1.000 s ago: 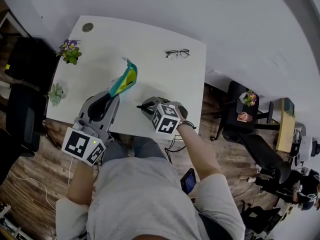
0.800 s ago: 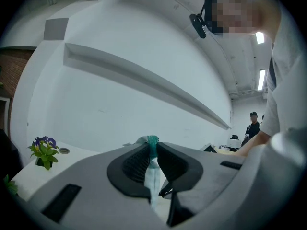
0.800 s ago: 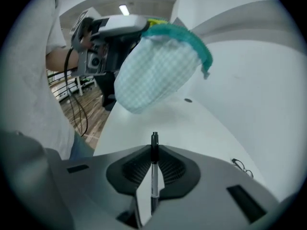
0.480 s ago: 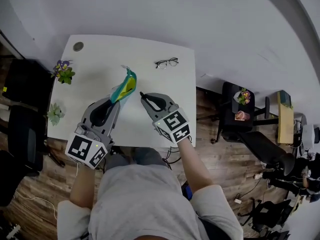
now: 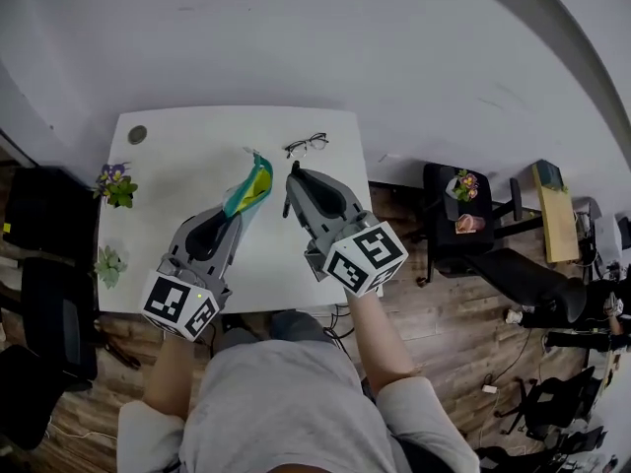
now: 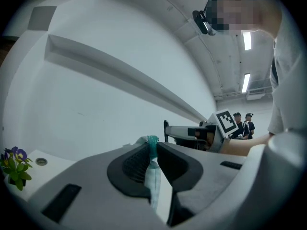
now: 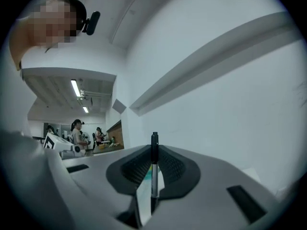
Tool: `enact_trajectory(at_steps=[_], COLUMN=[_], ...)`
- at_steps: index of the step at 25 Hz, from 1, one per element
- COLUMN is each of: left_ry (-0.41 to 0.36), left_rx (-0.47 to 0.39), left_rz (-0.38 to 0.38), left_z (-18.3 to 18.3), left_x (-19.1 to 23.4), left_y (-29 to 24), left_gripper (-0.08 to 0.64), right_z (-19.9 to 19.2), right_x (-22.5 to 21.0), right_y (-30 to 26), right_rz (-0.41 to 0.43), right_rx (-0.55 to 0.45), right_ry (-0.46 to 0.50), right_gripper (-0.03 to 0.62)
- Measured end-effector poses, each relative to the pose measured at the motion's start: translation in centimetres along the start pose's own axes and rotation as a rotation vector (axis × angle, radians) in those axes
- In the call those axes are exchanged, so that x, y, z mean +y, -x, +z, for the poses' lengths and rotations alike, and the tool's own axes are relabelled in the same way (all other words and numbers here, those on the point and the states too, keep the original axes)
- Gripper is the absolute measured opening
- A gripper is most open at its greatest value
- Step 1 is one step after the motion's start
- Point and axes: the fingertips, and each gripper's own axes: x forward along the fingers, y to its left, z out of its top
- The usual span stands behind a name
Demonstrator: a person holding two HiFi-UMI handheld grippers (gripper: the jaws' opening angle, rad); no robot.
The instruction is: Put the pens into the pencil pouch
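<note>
Right hand-held gripper point(image 5: 293, 179) clamps pen point(image 7: 154, 163) upright; left hand-held gripper point(image 5: 237, 216) pinches pouch point(image 5: 252, 179) alongside

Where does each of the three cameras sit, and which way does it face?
Head view: on the person's head, looking steeply down at the table; shows both forearms, left tool holding the pouch, right tool holding a pen.
Left gripper view: on the left tool, facing level toward the wall; its jaws pinch the pouch.
Right gripper view: on the right tool, facing level toward the wall; its jaws pinch the pen.
Shared: head and left gripper views both show the pouch and the right tool.
</note>
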Motion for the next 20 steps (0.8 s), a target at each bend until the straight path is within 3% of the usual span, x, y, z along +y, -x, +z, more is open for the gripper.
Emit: enact_trajectory(at_steps=[11,20], left_ry=[-0.014,-0.012], left_rx=[-0.005,-0.041], left_rz=[-0.099,-0.131], left_z=[0.8,2.2], left_x=[-2.0,-3.3], left_y=[-2.2,-2.5], left_gripper=[0.066,0.066], right_z=[10.1,8.1], right_x=[0.9,1.3], right_y=[1.5,0.8], right_rz=[-0.028,-0.004], right_rx=[-0.246,-0.257], right_ry=[0.032,-0.048], right_gripper=[0.061,0.061])
